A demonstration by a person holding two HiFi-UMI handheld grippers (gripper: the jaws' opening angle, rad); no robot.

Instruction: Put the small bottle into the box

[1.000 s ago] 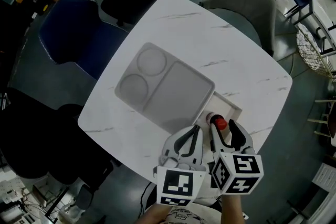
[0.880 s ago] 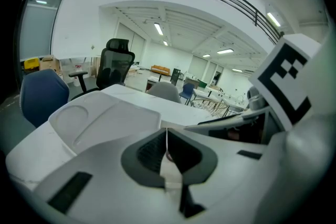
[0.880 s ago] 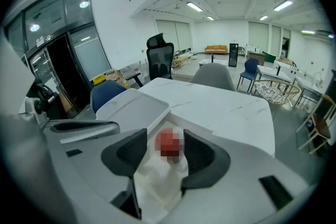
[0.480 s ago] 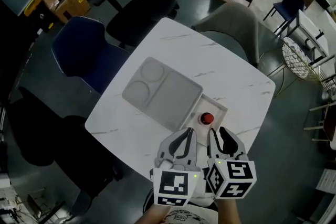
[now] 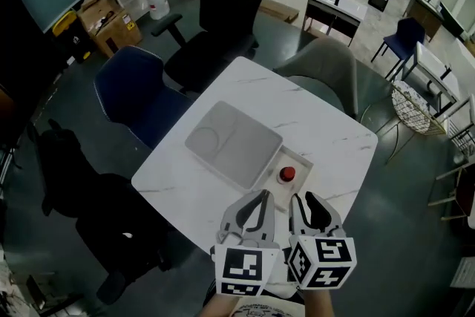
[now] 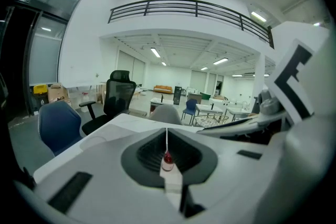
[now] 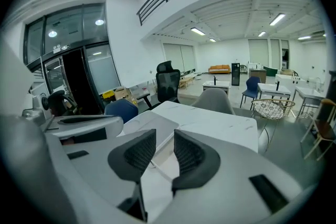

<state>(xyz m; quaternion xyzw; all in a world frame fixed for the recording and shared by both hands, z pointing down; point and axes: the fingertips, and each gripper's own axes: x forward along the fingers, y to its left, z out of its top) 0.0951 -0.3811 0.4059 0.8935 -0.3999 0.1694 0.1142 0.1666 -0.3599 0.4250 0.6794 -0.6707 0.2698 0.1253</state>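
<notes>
Head view: small bottle (image 5: 286,174), round red cap, stands in a shallow white rectangular box (image 5: 300,157) on the marble-veined table (image 5: 319,122), just ahead of both claws. Left gripper (image 5: 259,194): ribbed pads together, empty. Right gripper (image 5: 306,198): jaws just closing to a narrow gap, nothing between.

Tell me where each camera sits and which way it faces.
Head view: on the person's head, facing steeply down at the table, box and small bottle; left claw and right claw show at the bottom.
Left gripper view: on the left claw, facing along its shut jaws toward the small bottle.
Right gripper view: on the right claw, facing across the table; its jaws have just been closing, nothing between them.
Shared: head and left gripper views show the small bottle.
</notes>
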